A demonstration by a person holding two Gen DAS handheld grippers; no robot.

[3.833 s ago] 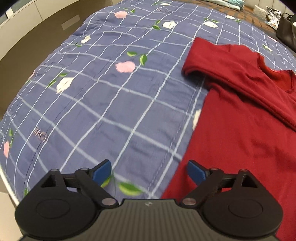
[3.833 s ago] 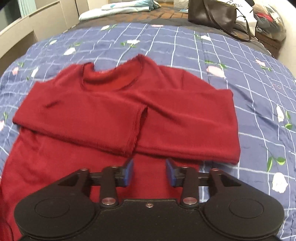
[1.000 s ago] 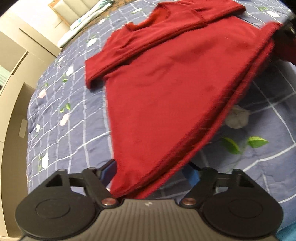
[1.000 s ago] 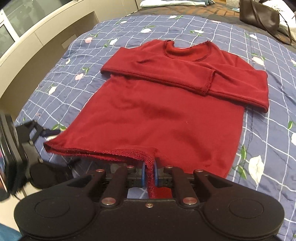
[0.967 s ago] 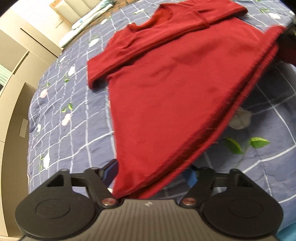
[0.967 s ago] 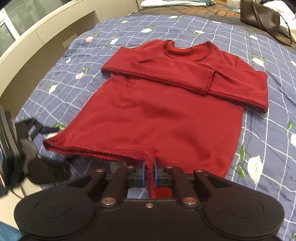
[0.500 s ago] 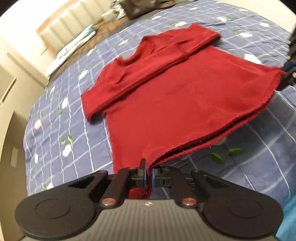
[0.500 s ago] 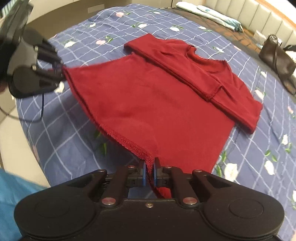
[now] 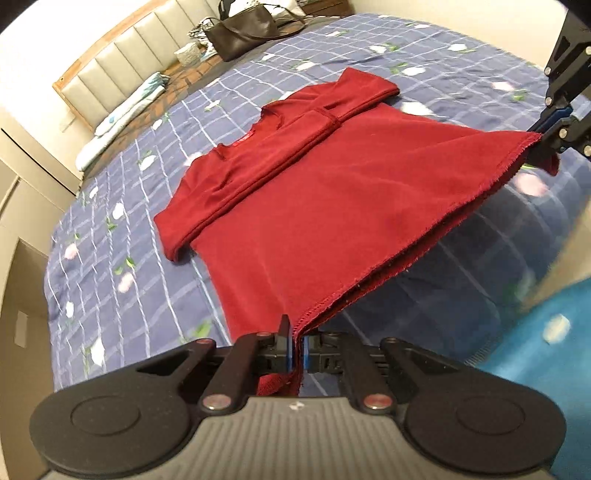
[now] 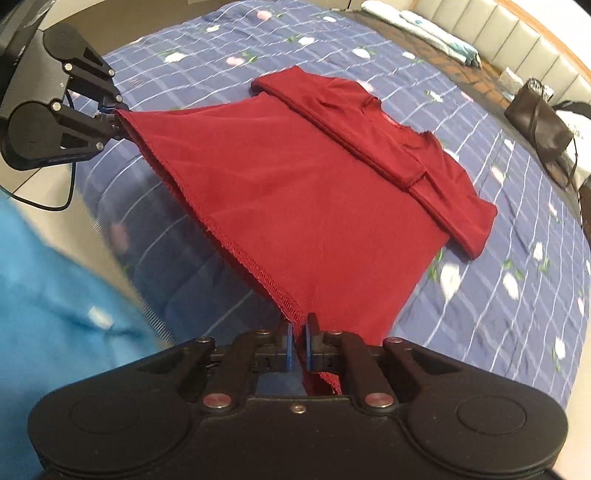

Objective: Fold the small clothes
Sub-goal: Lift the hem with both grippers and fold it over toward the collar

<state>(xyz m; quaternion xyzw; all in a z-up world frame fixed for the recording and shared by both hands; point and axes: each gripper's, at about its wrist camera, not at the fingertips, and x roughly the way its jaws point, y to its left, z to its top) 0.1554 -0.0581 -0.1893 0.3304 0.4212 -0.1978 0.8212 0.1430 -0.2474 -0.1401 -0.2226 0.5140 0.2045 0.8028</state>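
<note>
A dark red long-sleeved top lies on the bed with both sleeves folded across its chest. Its bottom hem is lifted off the quilt and stretched taut between my two grippers. My left gripper is shut on one hem corner, and it shows at the upper left of the right wrist view. My right gripper is shut on the other hem corner, and appears at the right edge of the left wrist view. The collar end rests flat on the bed.
The bed carries a blue checked quilt with flowers. A dark handbag and folded light bedding lie near the padded headboard. Blue fabric, blurred, fills the near side by the bed's edge.
Both grippers have risen and pulled back, lifting the hem higher off the quilt. A second ago the left gripper was still open around its corner; it then shut on it.
</note>
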